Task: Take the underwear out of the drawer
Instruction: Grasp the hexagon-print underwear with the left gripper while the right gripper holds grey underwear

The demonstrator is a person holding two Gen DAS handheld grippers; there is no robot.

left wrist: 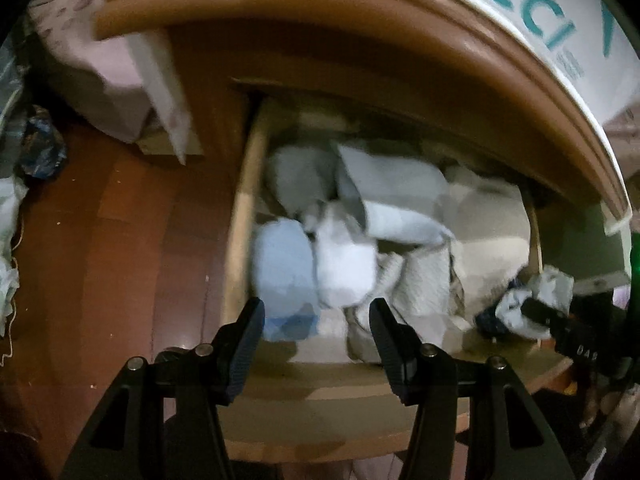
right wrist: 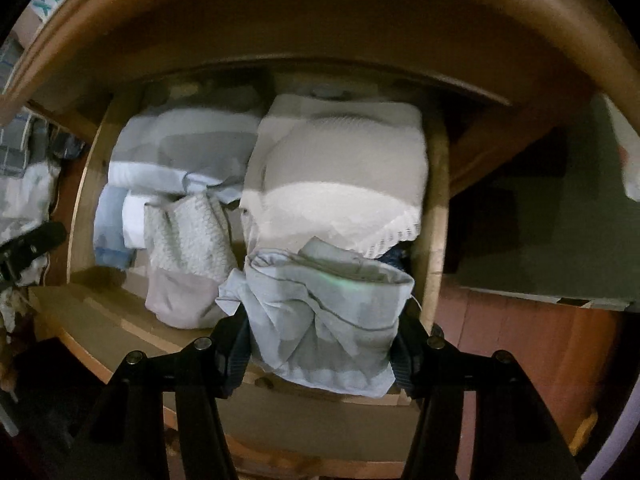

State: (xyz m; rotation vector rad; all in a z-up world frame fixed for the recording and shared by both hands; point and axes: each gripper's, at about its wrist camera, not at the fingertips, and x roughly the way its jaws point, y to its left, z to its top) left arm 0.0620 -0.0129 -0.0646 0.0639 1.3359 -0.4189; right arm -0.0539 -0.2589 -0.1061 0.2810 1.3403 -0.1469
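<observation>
The wooden drawer [left wrist: 241, 216] stands pulled out, packed with folded pale clothes. My right gripper [right wrist: 320, 344] is shut on a bunched light grey-blue pair of underwear [right wrist: 324, 312], held up over the drawer's front right corner [right wrist: 438, 208]. In the left wrist view that gripper [left wrist: 540, 312] shows at the right edge with pale cloth in it. My left gripper [left wrist: 316, 320] is open and holds nothing, hovering over the drawer's front left, just short of a light blue roll [left wrist: 282, 268] and a white roll [left wrist: 346, 268]. Its dark finger [right wrist: 36, 240] shows at the right wrist view's left edge.
A cream knitted fold [right wrist: 340, 168] fills the drawer's right half, a grey-blue fold [right wrist: 180, 148] the back left. The cabinet top [left wrist: 360, 12] overhangs the drawer, with a white box with teal lettering [left wrist: 552, 20] on it. Reddish wood floor [left wrist: 120, 240] lies left, with bedding [left wrist: 100, 60] beyond.
</observation>
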